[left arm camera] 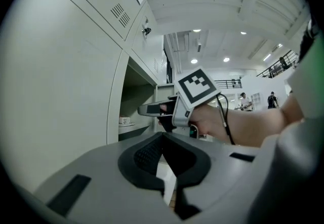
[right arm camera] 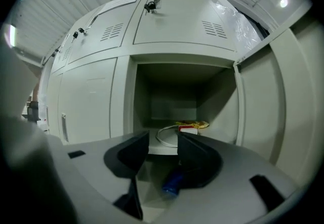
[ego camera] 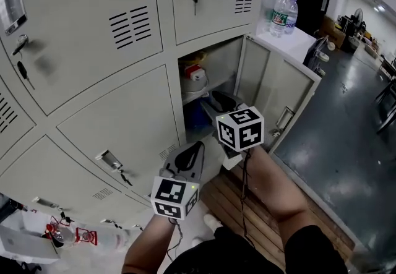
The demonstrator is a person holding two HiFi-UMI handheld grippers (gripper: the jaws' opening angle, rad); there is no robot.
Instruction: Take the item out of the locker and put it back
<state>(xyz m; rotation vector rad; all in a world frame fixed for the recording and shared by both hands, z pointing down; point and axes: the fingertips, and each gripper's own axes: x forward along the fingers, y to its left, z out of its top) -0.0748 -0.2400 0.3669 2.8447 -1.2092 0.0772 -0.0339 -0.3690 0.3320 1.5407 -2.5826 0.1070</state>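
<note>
At the open locker point(ego camera: 242, 68), door point(ego camera: 281, 90) swung out to the right. The right hand-held gripper point(ego camera: 219, 101) is level at the mouth of the compartment, jaws apart, nothing between the pads. The left hand-held gripper point(ego camera: 193, 150) hangs lower and further out, jaws together, empty.

Inside, a shelf point(right arm camera: 161, 150) carries a white bowl point(right arm camera: 166, 136) and a red-and-white box point(right arm camera: 188, 130). Below the shelf, on the locker floor, lies a blue item point(right arm camera: 173, 183), most likely the task's thing, though too dim to name.

Key relation: the blue item sits ahead of and below the right jaws, under the shelf edge. Its long axis appears to slant front to back. The right hand is clearly the nearer. To reach the item it would probably need to dip under the shelf and turn its jaws across that axis.
</note>
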